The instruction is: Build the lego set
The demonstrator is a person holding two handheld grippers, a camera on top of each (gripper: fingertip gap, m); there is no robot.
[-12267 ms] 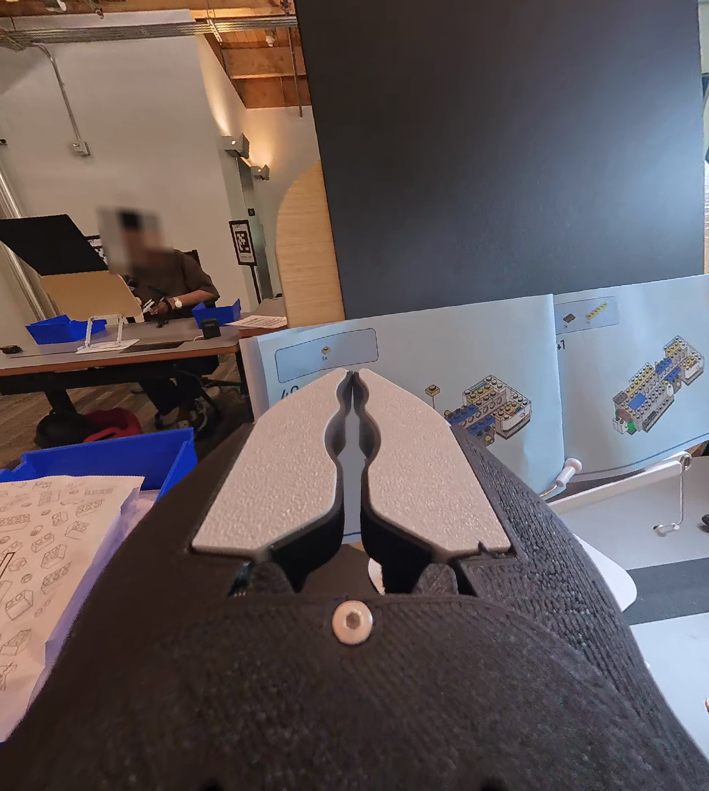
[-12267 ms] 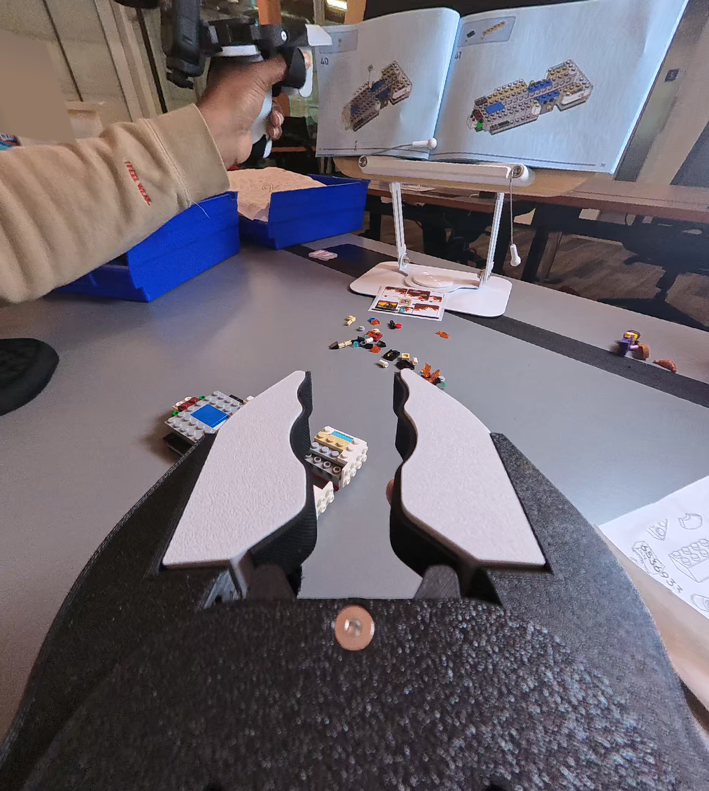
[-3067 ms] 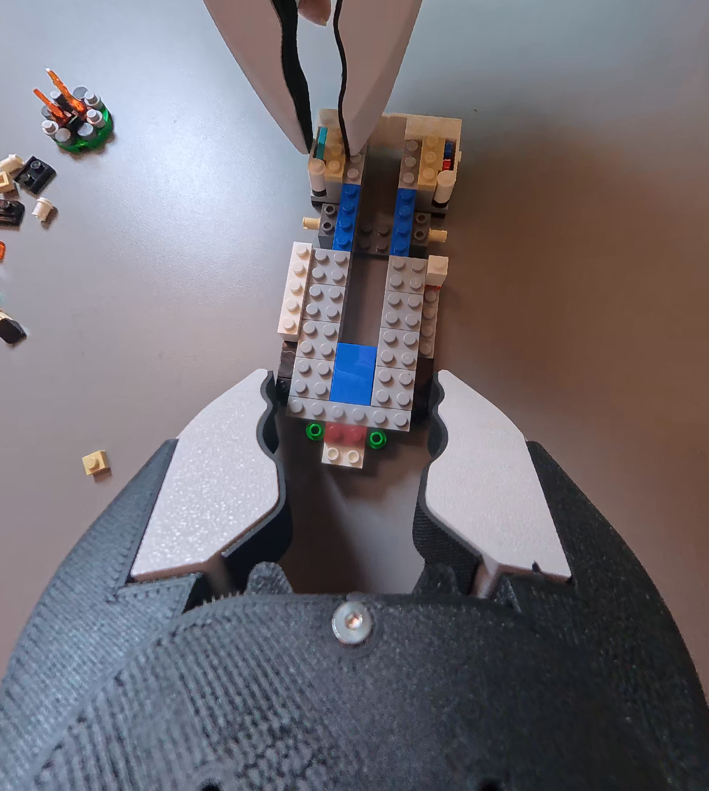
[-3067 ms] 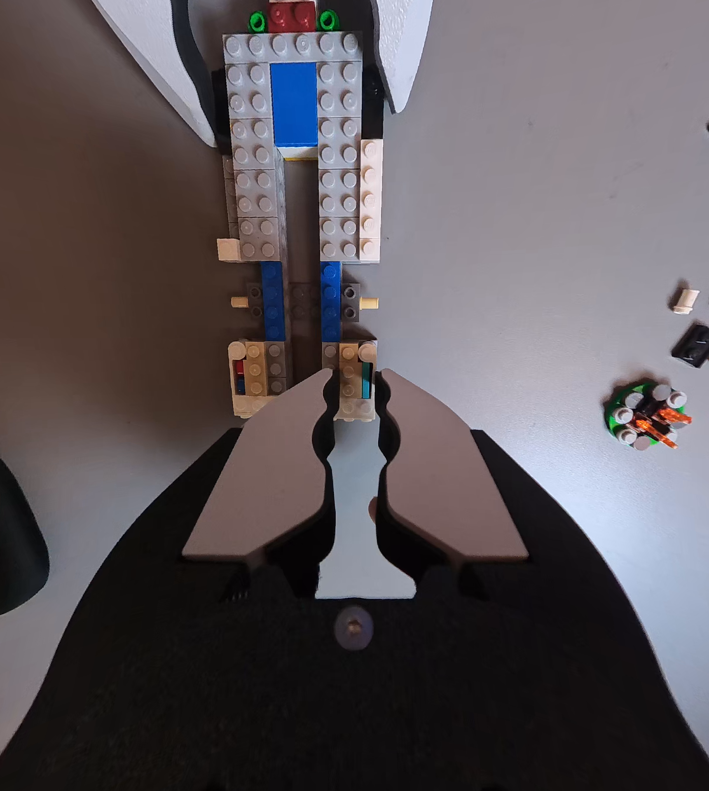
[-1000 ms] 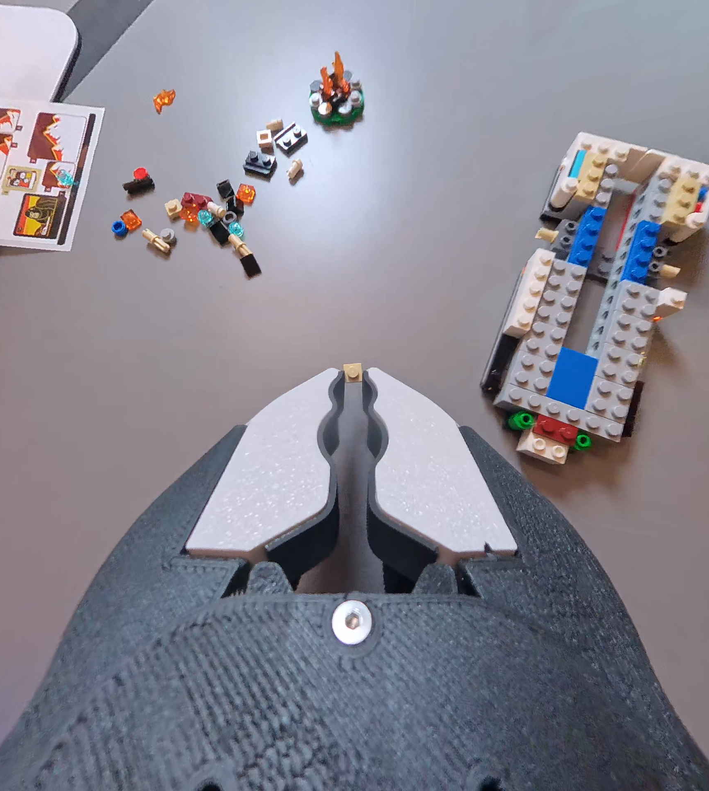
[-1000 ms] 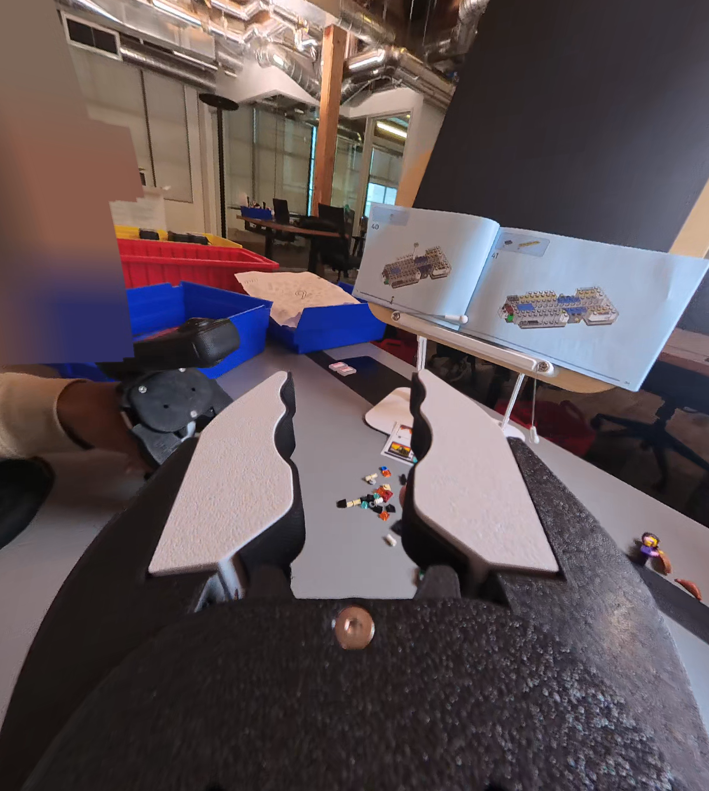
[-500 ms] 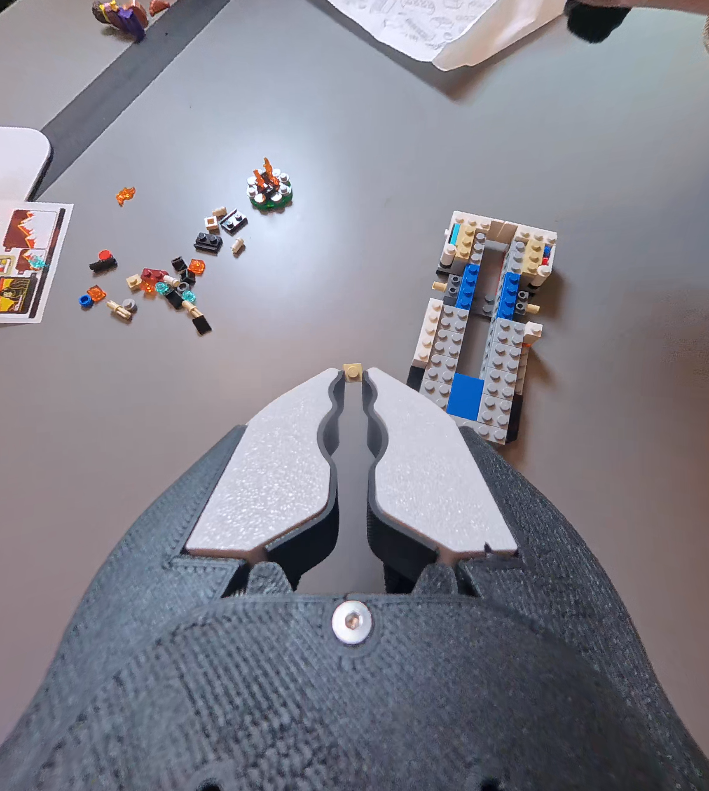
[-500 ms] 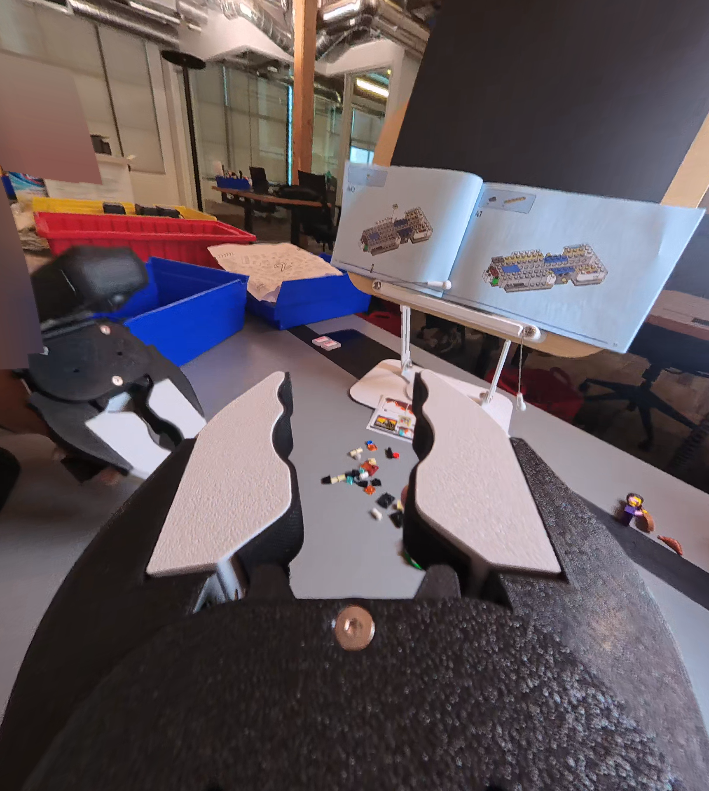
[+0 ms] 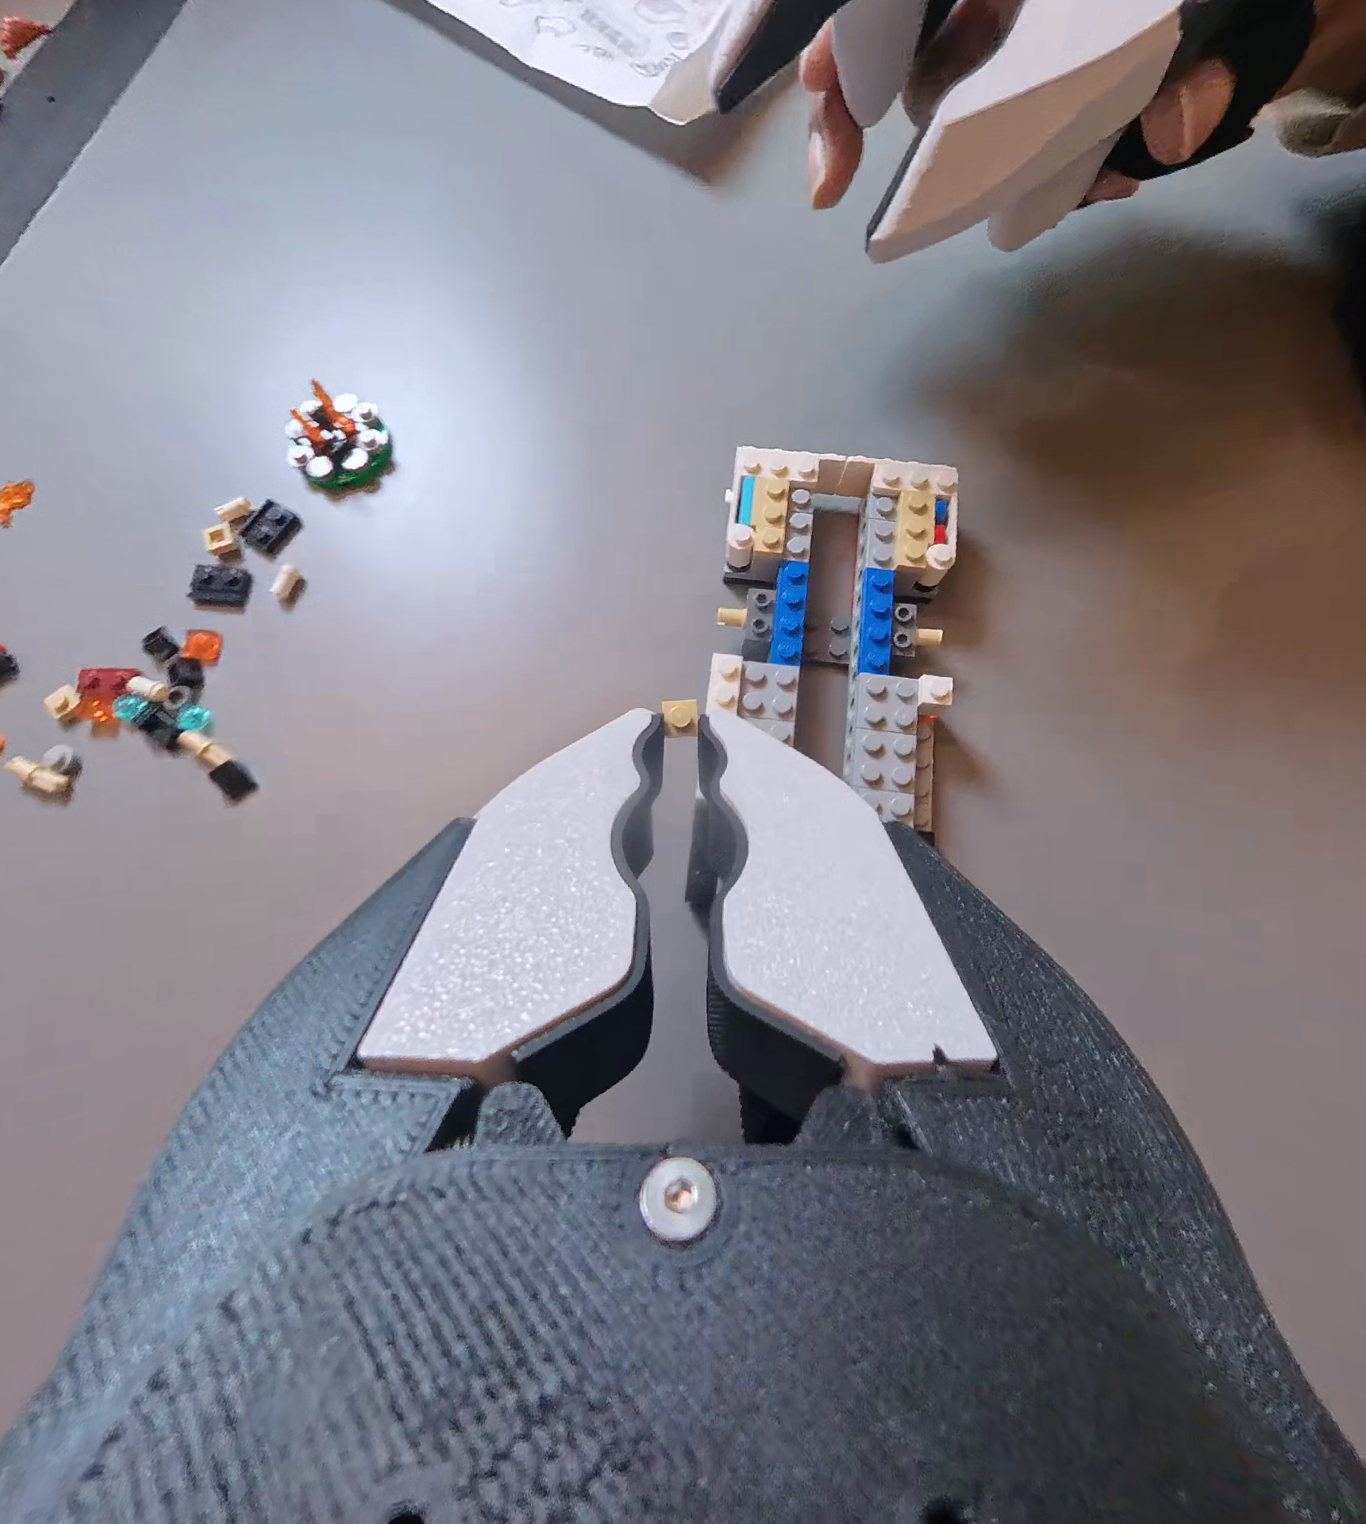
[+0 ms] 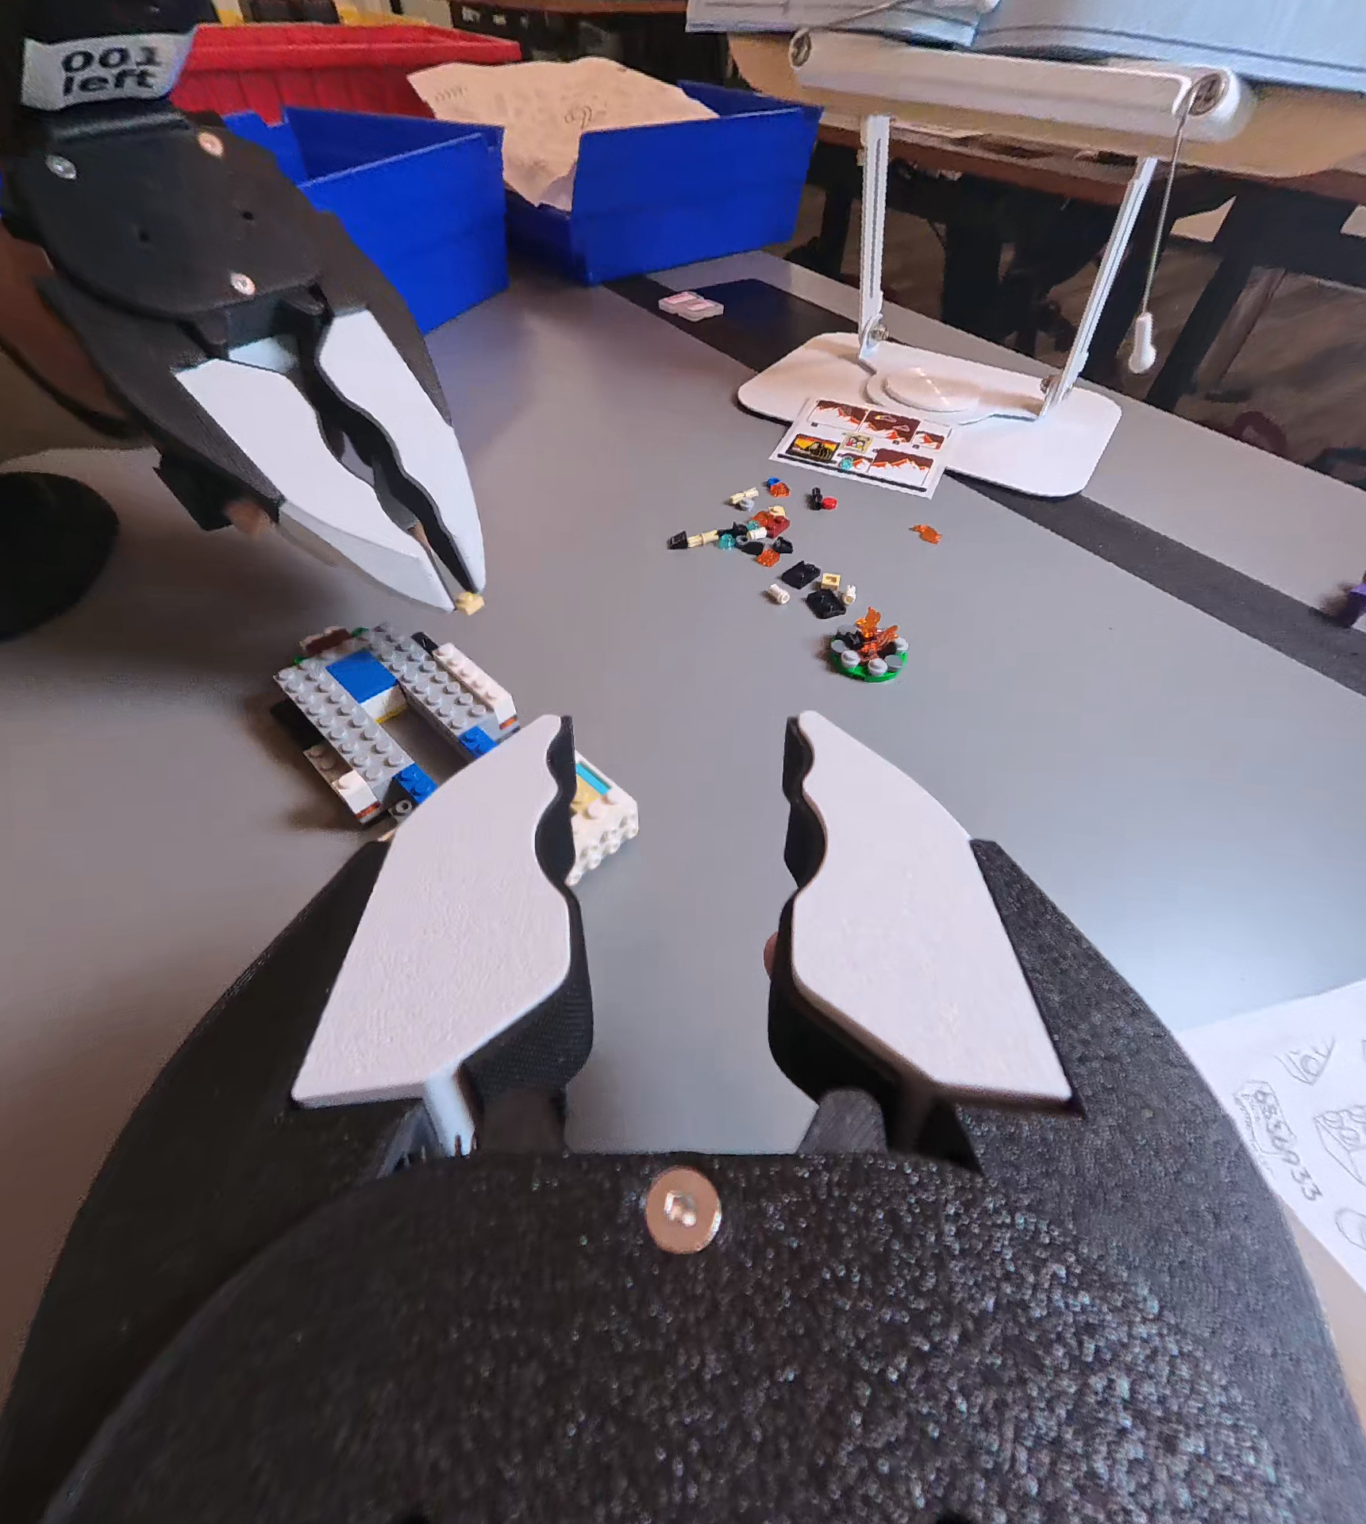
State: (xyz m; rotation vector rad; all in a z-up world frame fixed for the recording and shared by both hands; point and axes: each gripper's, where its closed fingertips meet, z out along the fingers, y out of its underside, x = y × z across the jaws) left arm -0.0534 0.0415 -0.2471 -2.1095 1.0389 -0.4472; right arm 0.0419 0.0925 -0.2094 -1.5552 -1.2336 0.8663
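While the grey bench [image 10: 1075, 742] carries a half-built brick model [image 9: 836, 627] – grey, blue and tan plates around an open middle – the left tongs [image 9: 679, 726] hover just beside it, pinching a tiny tan one-stud plate [image 9: 678, 714] at their tips. The right tongs [image 10: 675, 730] hang wide and empty near the model's white end. Loose small pieces [image 9: 135, 684] lie well apart, unused. The near end of the model is hidden behind the left tongs – its front cannot be made out.
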